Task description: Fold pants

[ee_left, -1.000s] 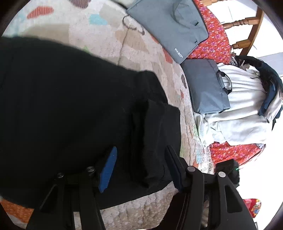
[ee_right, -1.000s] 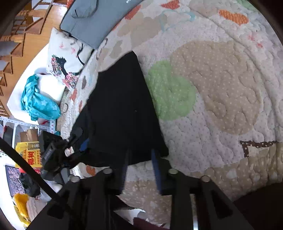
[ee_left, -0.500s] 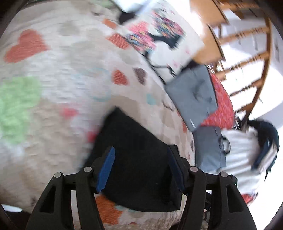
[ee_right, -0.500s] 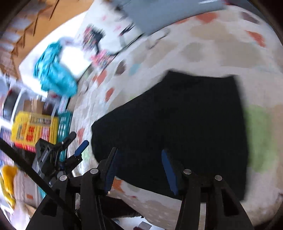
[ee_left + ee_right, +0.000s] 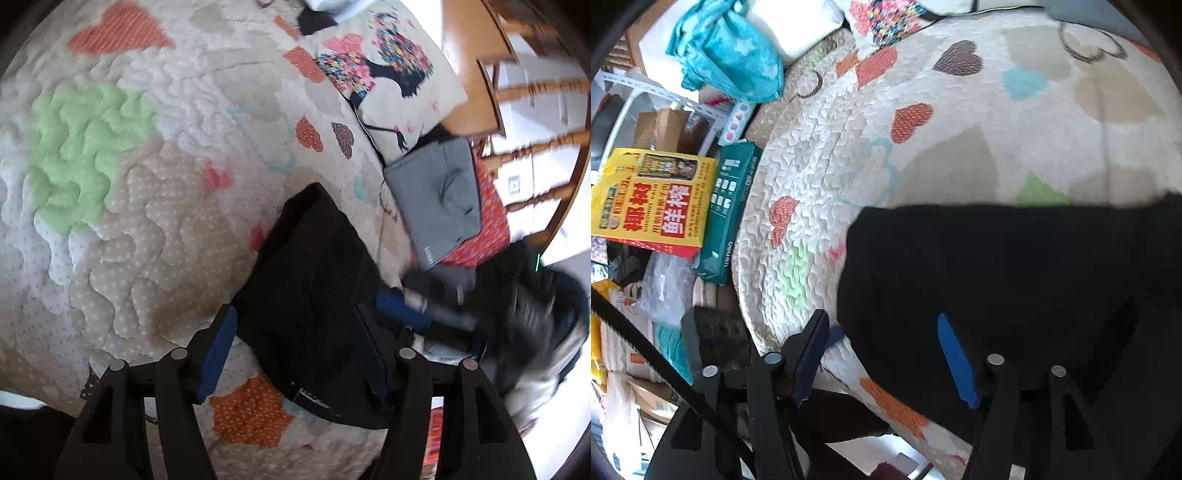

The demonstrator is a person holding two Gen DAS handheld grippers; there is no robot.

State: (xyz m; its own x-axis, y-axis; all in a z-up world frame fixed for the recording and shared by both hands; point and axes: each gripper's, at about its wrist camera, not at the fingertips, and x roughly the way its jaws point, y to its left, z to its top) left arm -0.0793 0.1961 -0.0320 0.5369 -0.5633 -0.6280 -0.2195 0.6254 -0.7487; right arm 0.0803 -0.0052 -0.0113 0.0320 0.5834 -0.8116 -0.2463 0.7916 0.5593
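Note:
The black pants (image 5: 314, 295) lie folded in a compact dark block on the heart-patterned quilt (image 5: 147, 229). My left gripper (image 5: 295, 350) hovers over their near end. Its jaws are opening, and the blue pads (image 5: 218, 350) stand apart from the cloth without pressing it. The right gripper (image 5: 402, 310) shows as a blur at the pants' right edge. In the right wrist view the pants (image 5: 1015, 295) fill the lower right. My right gripper (image 5: 886, 354) straddles their left edge with its jaws opening; one pad (image 5: 956, 362) is over the cloth and the other over the quilt (image 5: 960, 129).
A floral pillow (image 5: 388, 74), a grey bag (image 5: 439, 206) and a wooden chair (image 5: 535, 92) lie beyond the pants. The quilt's edge drops off to a yellow box (image 5: 653, 203), a green box (image 5: 731, 214) and teal cloth (image 5: 727, 51).
Both grippers swung sideways and rolled, and their jaws stand wider. The pants, which filled the left view, now lie as a small folded block. The right gripper moved to their other edge.

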